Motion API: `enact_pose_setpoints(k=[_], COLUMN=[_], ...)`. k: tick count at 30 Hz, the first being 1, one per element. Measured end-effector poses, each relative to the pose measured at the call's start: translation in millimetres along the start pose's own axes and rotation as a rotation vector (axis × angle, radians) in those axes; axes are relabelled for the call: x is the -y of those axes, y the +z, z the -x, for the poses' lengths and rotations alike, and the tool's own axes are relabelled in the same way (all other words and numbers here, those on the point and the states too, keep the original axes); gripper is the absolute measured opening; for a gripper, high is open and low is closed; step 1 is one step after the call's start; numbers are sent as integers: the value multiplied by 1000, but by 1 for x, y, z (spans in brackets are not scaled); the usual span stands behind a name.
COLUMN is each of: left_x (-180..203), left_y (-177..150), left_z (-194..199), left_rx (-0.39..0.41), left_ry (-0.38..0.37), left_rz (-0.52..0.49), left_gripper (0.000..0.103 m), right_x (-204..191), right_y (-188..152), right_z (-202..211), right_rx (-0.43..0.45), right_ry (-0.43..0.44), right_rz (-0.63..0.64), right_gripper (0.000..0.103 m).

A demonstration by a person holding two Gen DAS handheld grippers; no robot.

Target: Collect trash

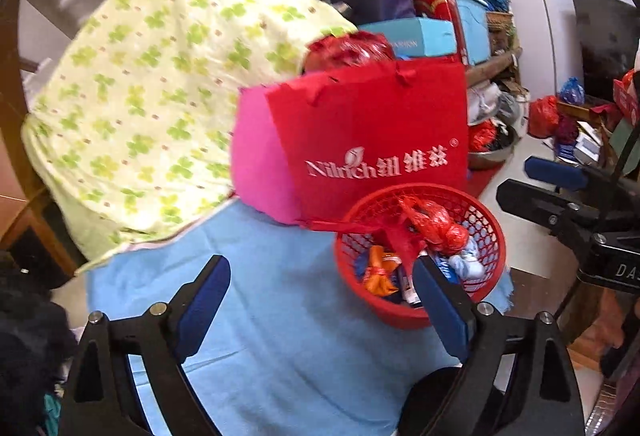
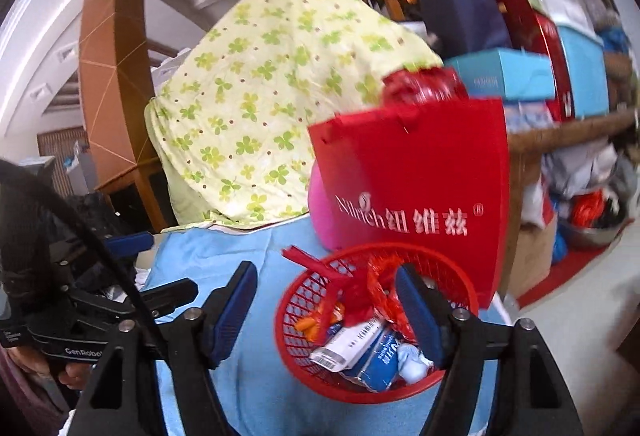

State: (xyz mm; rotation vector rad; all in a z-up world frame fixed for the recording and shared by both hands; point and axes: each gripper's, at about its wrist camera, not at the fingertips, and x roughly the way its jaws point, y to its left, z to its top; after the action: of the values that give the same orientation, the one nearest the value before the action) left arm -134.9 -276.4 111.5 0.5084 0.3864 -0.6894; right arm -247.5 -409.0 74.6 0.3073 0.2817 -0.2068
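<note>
A red mesh basket [image 1: 490, 236] [image 2: 296, 328] stands on a light blue cloth [image 1: 280, 316] [image 2: 256, 388]. It holds a knotted red plastic bag [image 1: 438, 226], an orange wrapper [image 1: 380, 272] [image 2: 320, 318], a white packet [image 2: 348, 344], a blue packet [image 2: 380, 362] and crumpled tissue [image 1: 466, 262]. My left gripper [image 1: 320, 264] is open above the cloth, its right finger over the basket's near rim, nothing between its pads. My right gripper [image 2: 326, 272] is also open and empty, its right finger over the basket. Each gripper shows in the other's view: right gripper [image 1: 514, 178], left gripper [image 2: 160, 264].
Directly behind the basket stands a red paper gift bag [image 1: 380, 140] [image 2: 420, 188], a pink object [image 1: 260, 164] beside it. A clover-print green cloth [image 1: 152, 96] [image 2: 272, 96] drapes a bulky shape at the left. Stacked boxes [image 1: 420, 36] and floor clutter [image 1: 544, 116] fill the right.
</note>
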Motion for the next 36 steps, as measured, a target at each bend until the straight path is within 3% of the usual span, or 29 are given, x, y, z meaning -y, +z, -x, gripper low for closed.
enact_pose_setpoints(k=[8,16,22,36], left_x=[-19,-33,-43,-63], left_y=[-11,-23,-34,-54], left_z=[44,76,100,128], left_rx=[15,16,22,7], left_ry=[78,140,180,217], left_rz=[41,90,116,177], left_gripper=[93,94,95,95], right_x=[-42,-69,-93,-129], right_y=[11,2,0,-3], right_z=[29,55,73,70], right_rx=[-29,-97,-95,-99], right_ry=[-86,-92,-61,-65], right_rz=[73,99,125,130], right_gripper=[76,76,76,76])
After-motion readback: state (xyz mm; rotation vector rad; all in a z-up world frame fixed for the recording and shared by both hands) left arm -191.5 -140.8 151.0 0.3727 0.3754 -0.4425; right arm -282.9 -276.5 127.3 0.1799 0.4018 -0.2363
